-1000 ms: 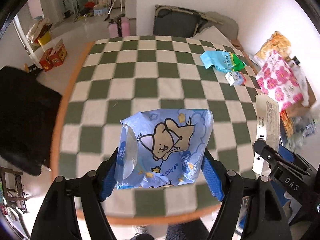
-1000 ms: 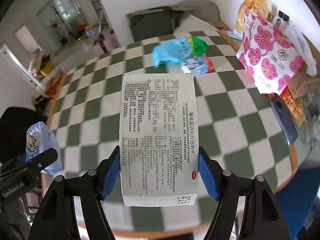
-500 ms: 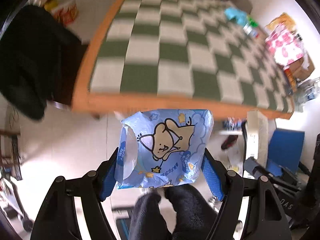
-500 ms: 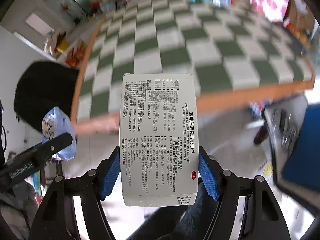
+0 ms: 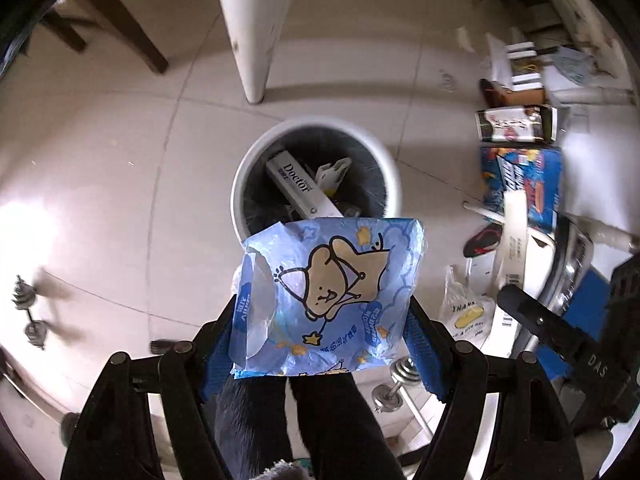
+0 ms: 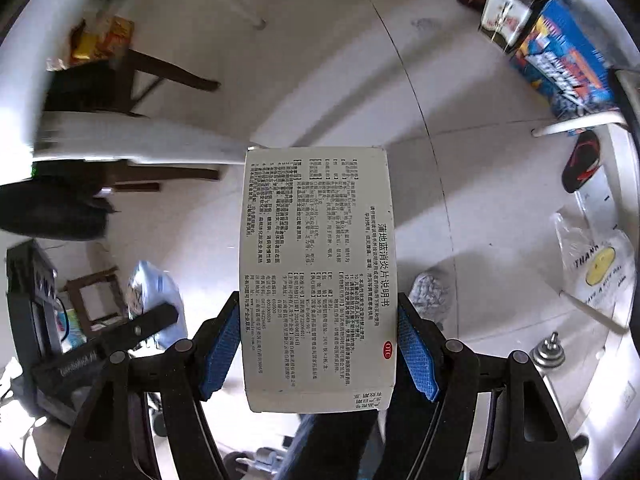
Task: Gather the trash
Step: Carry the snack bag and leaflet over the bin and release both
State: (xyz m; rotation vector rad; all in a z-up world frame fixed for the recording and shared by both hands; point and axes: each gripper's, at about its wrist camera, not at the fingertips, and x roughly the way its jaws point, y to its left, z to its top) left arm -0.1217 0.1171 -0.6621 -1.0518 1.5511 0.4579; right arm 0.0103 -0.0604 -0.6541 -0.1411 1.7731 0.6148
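Looks like the drop-off step: left gripper [image 5: 320, 344] is clamped on the blue cartoon wrapper [image 5: 326, 296], held just short of the white bin [image 5: 244, 168], which already has a box in it. Next it needs a nudge forward over the bin, then opening. Only the right-wrist view shows the right gripper [image 6: 318, 350] squeezing the medicine box [image 6: 318, 272]; no bin visible there.

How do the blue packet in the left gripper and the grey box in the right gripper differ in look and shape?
The blue packet is soft, crinkled plastic printed with a cartoon bear; the grey box is stiff, flat-sided card covered in black text. The packet is squat, the box long and narrow. Both are clamped between blue pads, by the left gripper and the right gripper.
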